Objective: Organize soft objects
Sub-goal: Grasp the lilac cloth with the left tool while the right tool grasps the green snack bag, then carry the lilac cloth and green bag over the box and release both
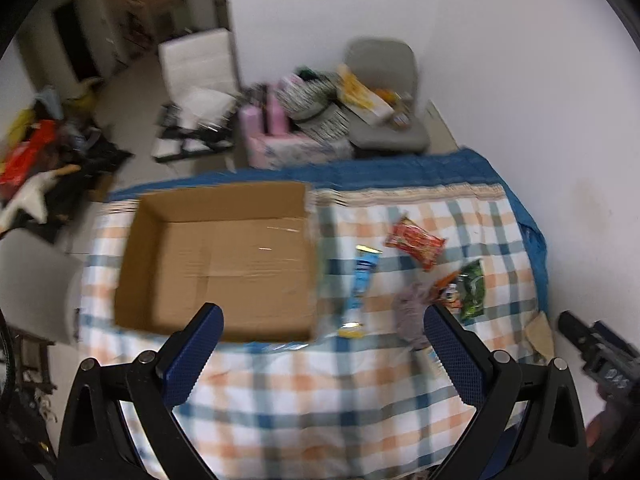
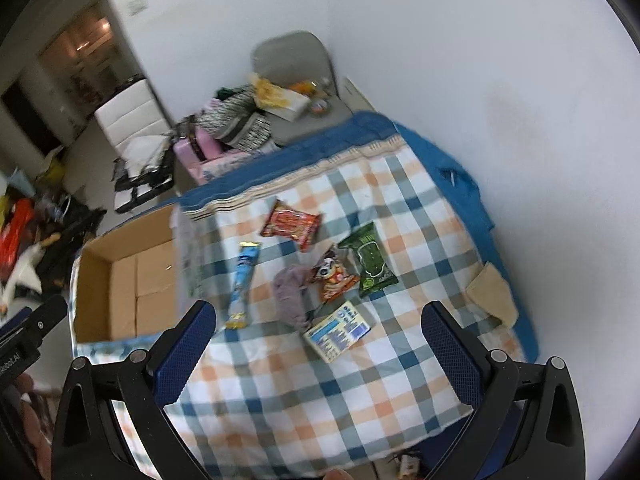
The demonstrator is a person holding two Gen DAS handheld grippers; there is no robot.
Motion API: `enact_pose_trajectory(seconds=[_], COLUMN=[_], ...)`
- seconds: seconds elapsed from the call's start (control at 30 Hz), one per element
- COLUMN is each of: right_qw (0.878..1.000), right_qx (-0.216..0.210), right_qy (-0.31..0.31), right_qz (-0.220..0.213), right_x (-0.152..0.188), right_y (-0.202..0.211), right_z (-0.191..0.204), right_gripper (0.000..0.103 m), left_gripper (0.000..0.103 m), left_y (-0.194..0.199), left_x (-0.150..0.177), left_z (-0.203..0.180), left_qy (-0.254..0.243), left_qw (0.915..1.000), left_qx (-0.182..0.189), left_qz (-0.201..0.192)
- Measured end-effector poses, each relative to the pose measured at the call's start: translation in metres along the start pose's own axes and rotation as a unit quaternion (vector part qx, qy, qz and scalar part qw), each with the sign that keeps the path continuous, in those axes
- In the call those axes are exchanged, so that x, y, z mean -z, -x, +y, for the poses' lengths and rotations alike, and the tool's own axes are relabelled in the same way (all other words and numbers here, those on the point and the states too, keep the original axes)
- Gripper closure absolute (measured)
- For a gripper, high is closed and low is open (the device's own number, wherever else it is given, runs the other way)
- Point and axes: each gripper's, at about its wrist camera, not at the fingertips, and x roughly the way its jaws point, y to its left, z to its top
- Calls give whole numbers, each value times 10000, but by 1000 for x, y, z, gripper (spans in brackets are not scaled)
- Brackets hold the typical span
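Observation:
An empty cardboard box [image 1: 224,256] [image 2: 128,280] stands on the left of the checked cloth [image 1: 320,408] [image 2: 312,392]. To its right lie a red packet [image 1: 414,242] [image 2: 291,225], a long blue packet [image 1: 362,284] [image 2: 243,284], a grey soft cloth lump [image 1: 410,312] [image 2: 290,292], an orange packet [image 2: 333,276], a green packet [image 1: 472,290] [image 2: 370,266] and a blue-and-cream carton [image 2: 337,330]. My left gripper [image 1: 323,330] is open and empty above the box's near edge. My right gripper [image 2: 320,328] is open and empty above the cloth, near the carton.
A tan folded cloth [image 2: 492,292] lies at the table's right edge by the white wall. Behind the table stand a grey chair [image 1: 384,92] with clutter and a pink box [image 1: 280,140]. A white chair [image 1: 196,80] and floor clutter [image 1: 40,160] are on the left.

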Motion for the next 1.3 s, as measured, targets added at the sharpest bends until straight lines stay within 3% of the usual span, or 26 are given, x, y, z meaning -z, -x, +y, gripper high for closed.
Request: enact_pose_trajectory(seconds=[0.13, 0.33, 0.5, 0.67, 0.8, 0.83, 0.9, 1.0, 1.1, 1.3], right_qw=[9988, 9920, 9838, 9779, 9753, 9739, 9724, 9742, 9745, 9734], right_qx=[90, 405, 310, 70, -14, -23, -27, 67, 240, 316], right_qy=[-235, -277, -408, -479, -432, -444, -533, -523, -522, -644], right_qz=[423, 1160, 1719, 2034, 2164, 2226, 2270, 2196, 2167, 2177], right_x=[-25, -46, -46, -38, -34, -33, -31, -29, -26, -18], right_y=[-85, -219, -298, -341, -366, -373, -382, -391, -395, -398], right_z=[-32, -67, -90, -103, -103, -103, -104, -103, -100, -92], right_gripper=[0, 0, 4, 8, 15, 19, 27, 33, 47, 58], left_gripper=[0, 8, 8, 8, 18, 25, 28, 44, 67, 74], left_y=[-81, -197, -269, -313, -332, -335, -339, -336, -329, -315], left_x=[-28, -38, -7, 29, 44, 45, 46, 47, 47, 44], left_z=[-36, -83, -102, -108, -109, -109, -109, -110, -111, -114], left_qy=[-191, -340, -179, -96, -138, -156, -163, -231, -279, -412], left_qw=[9977, 9843, 9616, 9439, 9418, 9424, 9456, 9504, 9541, 9567], left_qx=[184, 372, 677, 803, 711, 664, 588, 475, 526, 454], left_qz=[626, 1692, 2653, 3203, 3283, 3274, 3195, 3067, 2937, 2845])
